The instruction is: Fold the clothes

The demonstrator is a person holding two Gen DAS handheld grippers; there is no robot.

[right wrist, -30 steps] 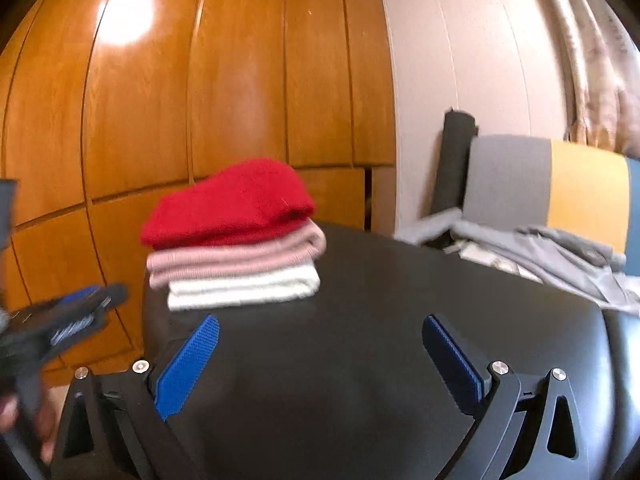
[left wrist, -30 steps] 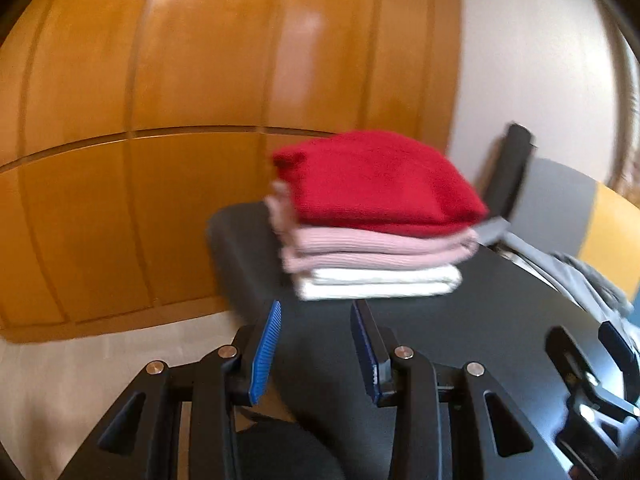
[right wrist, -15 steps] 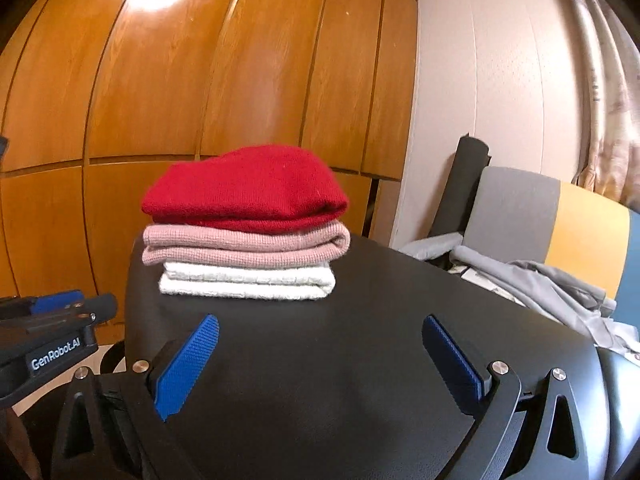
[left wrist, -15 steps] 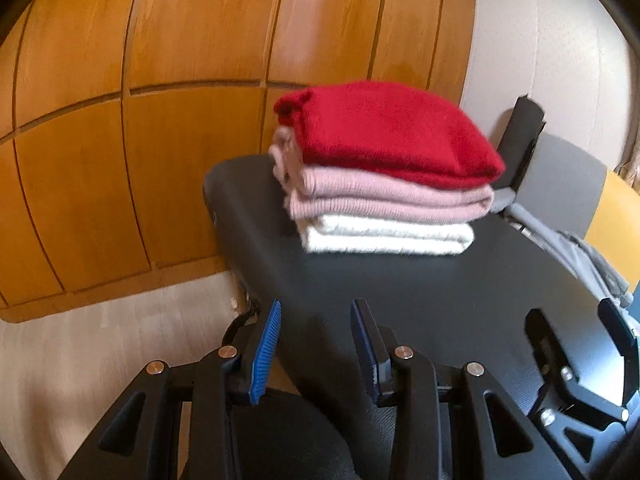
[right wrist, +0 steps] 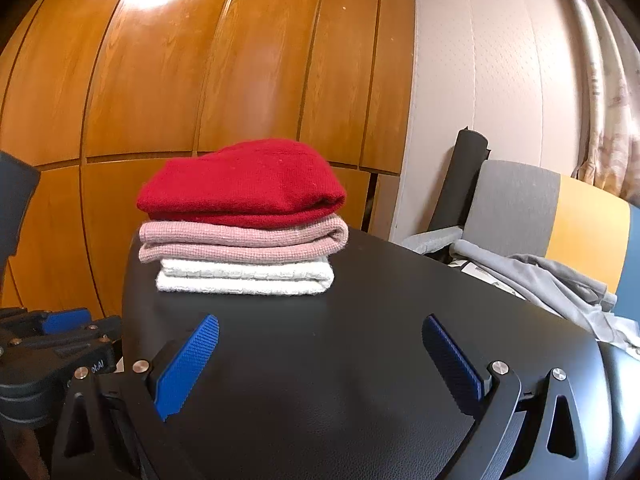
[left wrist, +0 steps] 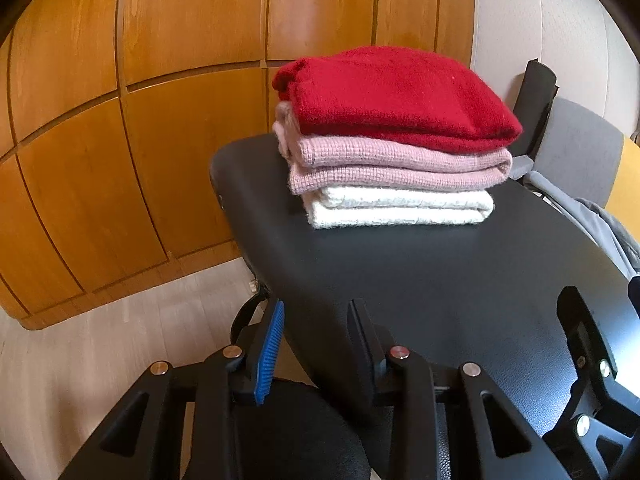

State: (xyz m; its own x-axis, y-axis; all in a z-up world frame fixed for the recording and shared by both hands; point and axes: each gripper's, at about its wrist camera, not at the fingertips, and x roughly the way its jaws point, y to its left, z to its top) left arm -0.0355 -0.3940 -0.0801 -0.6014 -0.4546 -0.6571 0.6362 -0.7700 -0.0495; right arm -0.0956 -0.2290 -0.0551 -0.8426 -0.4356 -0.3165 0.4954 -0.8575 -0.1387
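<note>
Both grippers, left gripper (left wrist: 316, 336) and right gripper (right wrist: 320, 356), were open and empty; nudging the sweater stack (right wrist: 244, 220) at the table's (right wrist: 360, 360) far corner could topple it.

Only one piece of lettering could be made out. In the right wrist view, white print was seen on the black body of the left gripper (right wrist: 60, 322) at the lower left edge; just the letters "otAI" were legible, and they were possibly the tail of a longer brand word, the start being hidden behind the right gripper's (right wrist: 320, 356) own frame. No other text, number or sign could be read in either view: nothing was found printed on the folded clothes (right wrist: 244, 220) or on the black table (right wrist: 360, 360).
</note>
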